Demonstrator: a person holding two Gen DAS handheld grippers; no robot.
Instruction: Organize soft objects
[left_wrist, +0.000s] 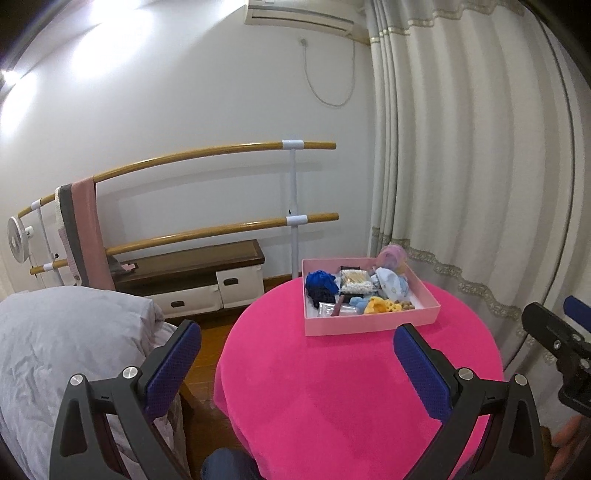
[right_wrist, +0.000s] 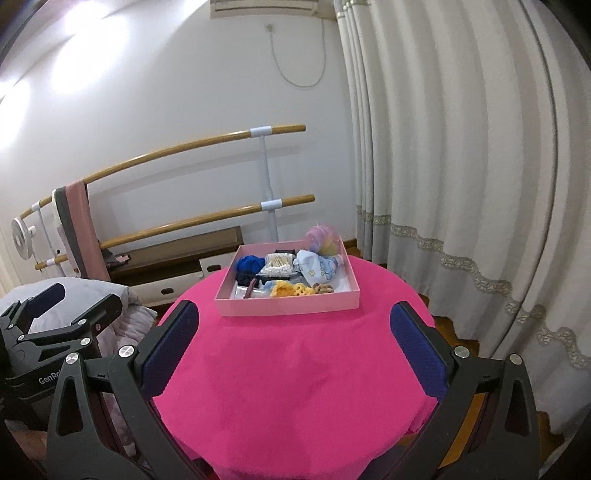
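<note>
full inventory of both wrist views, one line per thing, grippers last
table: 1, round, magenta cloth, centre
box: 1, pink, far side of table
blue yarn-like bundle: 1, blue, box far-left
cotton swab packs: about 2, clear, box middle
printed cloth: 1, pale blue, box far-right
yellow soft item: 1, yellow, box front
pastel puff: 1, pink-yellow, box far corner
barre rails: 2, wooden, back wall
towels: pink and grey, over rail
bench: 1, brown, below rails
fan: 1, white, far left
duvet: 1, grey, left
curtain: cream, right
air conditioner: 1, white, top
left gripper: open, empty
right gripper: open, empty
</note>
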